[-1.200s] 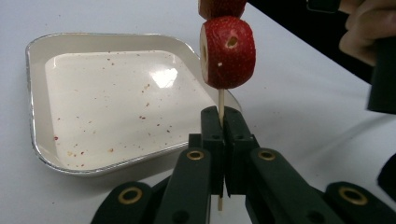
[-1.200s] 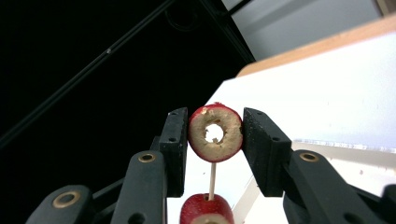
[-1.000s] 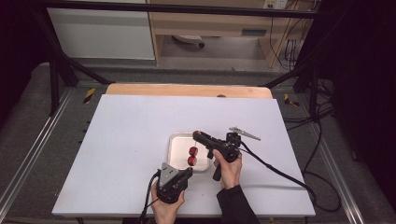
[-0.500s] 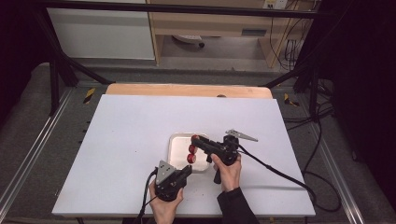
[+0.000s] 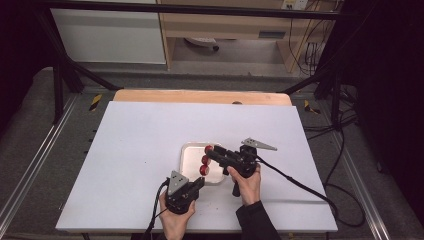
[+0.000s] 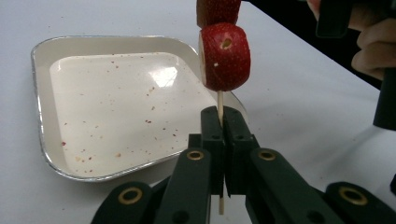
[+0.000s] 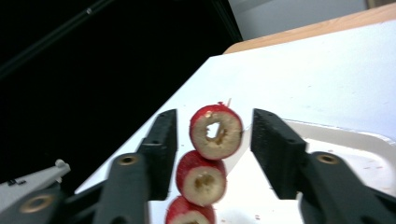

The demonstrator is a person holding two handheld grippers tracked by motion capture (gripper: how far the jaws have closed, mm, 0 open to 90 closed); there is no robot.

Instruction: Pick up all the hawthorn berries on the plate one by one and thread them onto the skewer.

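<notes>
Jaws of the left gripper (image 6: 220,140) were clenched on the thin wooden skewer (image 6: 220,105), just below the lowest red fruit slice (image 6: 224,57); the stick's bare end poked out beneath the pads. The right gripper (image 7: 214,140) had just been opening: its jaws stood released on either side of the top slice (image 7: 216,131), with a clear gap at each pad, so nothing was pressed.

In the high view the skewer with its three red slices (image 5: 205,160) stood above the right edge of the foil tray (image 5: 189,152), between the left gripper (image 5: 200,181) and the right gripper (image 5: 212,152). The tray lay near the table's near-middle, its floor bare except for red specks. Wide white tabletop (image 5: 140,135) lay open to the left and on the far side; the near edge was close behind both hands.

The upper slices were cut off at the top of the left gripper view, and the lowest slice was cropped at the bottom of the right gripper view.
</notes>
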